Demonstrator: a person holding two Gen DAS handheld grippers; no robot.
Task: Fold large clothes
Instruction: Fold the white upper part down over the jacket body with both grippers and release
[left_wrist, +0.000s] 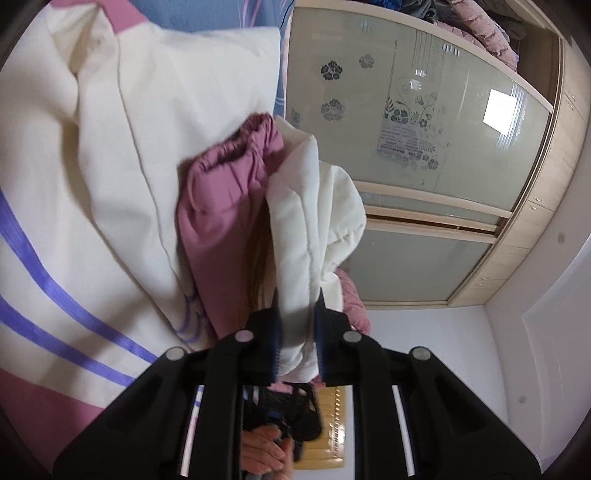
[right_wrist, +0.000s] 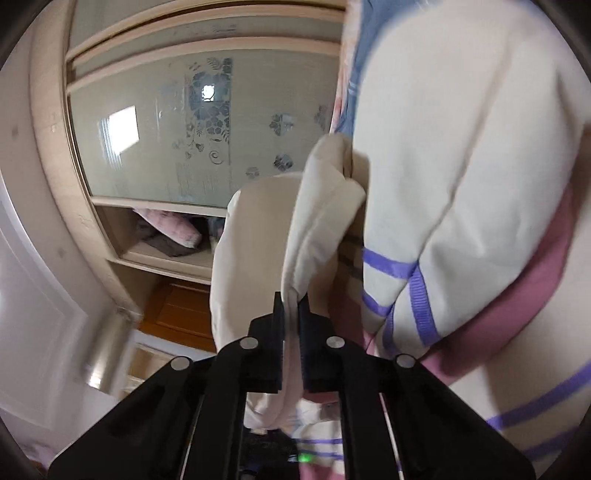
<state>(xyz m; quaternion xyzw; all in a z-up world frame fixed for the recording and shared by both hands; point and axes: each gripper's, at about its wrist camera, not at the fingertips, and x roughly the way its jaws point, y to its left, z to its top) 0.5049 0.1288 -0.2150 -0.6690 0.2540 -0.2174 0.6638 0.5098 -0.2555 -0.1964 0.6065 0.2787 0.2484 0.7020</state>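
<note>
In the left wrist view, the left gripper (left_wrist: 297, 314) sits at lower centre with its jaws closed down on a thick fold of the cream padded garment with mauve-pink panels and purple stripes (left_wrist: 110, 155), which spreads over the whole left half of the frame; a gathered pink cuff (left_wrist: 236, 147) bunches at centre, just left of the pinched fold. Behind, at upper right, stands a wardrobe with frosted floral glass doors (left_wrist: 424, 122). In the right wrist view, the right gripper (right_wrist: 291, 306) at lower centre has its jaws nearly together on a thin cream edge of the same garment, whose striped body fills the right side (the fabric is blurred here). This looks like the lifting and carrying stage of a fold, both edges held. The next move probably calls for bringing the two pinched edges across together, level, and laying them down before letting go.
</note>
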